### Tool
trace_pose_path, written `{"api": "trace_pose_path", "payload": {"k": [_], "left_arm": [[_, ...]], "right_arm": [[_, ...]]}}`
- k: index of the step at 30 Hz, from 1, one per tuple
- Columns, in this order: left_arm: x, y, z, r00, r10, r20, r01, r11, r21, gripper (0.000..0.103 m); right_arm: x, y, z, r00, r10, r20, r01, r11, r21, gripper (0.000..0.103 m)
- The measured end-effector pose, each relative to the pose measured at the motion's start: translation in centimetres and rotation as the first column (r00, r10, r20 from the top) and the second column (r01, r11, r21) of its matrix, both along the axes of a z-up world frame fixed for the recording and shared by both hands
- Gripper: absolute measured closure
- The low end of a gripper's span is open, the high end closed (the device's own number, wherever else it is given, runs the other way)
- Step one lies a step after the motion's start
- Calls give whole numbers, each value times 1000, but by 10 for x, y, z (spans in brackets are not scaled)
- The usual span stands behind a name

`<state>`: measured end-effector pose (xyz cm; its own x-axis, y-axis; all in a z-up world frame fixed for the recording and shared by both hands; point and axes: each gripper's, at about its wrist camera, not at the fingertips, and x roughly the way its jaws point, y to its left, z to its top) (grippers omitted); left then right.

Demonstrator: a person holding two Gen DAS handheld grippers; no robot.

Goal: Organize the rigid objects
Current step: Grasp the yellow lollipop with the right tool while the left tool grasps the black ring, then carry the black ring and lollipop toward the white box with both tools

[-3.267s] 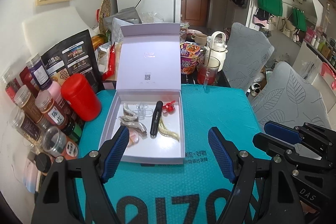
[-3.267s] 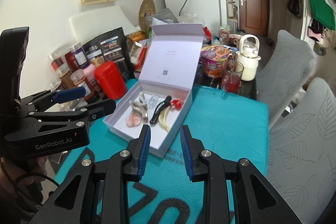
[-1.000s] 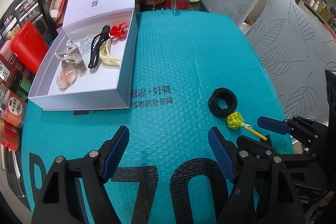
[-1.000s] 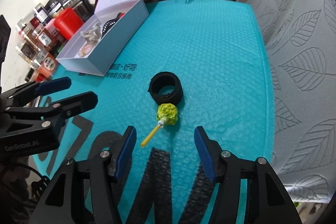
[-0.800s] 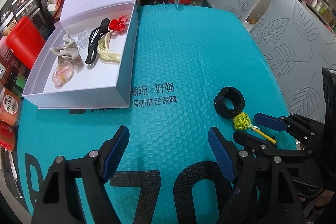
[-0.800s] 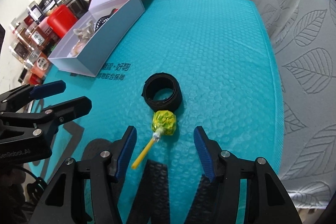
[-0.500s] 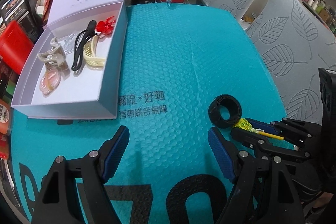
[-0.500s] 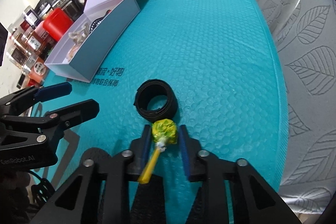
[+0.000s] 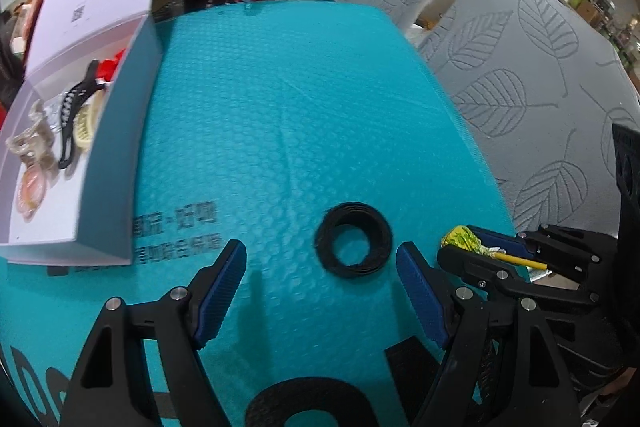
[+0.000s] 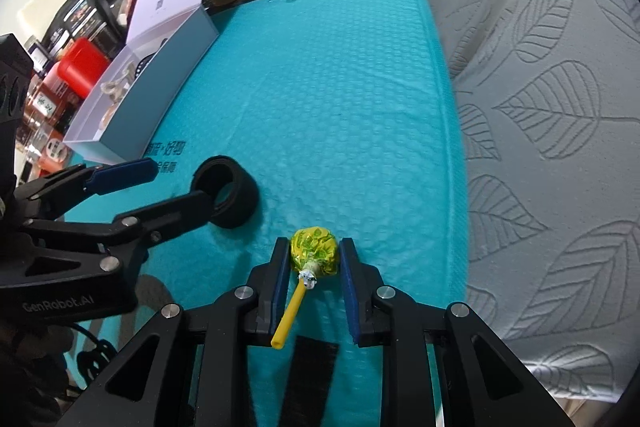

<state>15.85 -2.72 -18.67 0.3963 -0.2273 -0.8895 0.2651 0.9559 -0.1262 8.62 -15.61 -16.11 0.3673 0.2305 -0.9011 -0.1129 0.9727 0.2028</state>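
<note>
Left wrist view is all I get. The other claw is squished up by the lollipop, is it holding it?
Observer: Yes. In the right wrist view the right gripper is shut on the lollipop, both pads against its yellow-green wrapper.
Operator: Where does the stick go?
Observer: The yellow stick points back toward the camera, between the fingers.
Operator: Is my claw near the black ring?
Observer: One finger of the open left gripper crosses in front of the ring; contact can't be told.
</note>
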Motion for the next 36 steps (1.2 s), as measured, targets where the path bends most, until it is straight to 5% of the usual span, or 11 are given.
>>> {"api": "trace_pose_path", "payload": {"k": [7,15,19,36], "left_arm": [[13,-20,-18,998,-47,-41,46,999,-26,25],[16,-33,-20,997,-78,9,77,997,29,26],[9,-32,-19,994,-90,55,85,992,88,62],[-17,-8,-3,997,-44,56,40,997,68,62]], "right_arm": [[-6,-19,2,999,-40,-2,40,999,-1,79],[-10,-26,6,999,-54,3,54,999,-7,79],[-11,-23,7,999,-53,5,53,999,-11,79],[-26,-11,18,999,-25,27,25,1000,-7,79]]}}
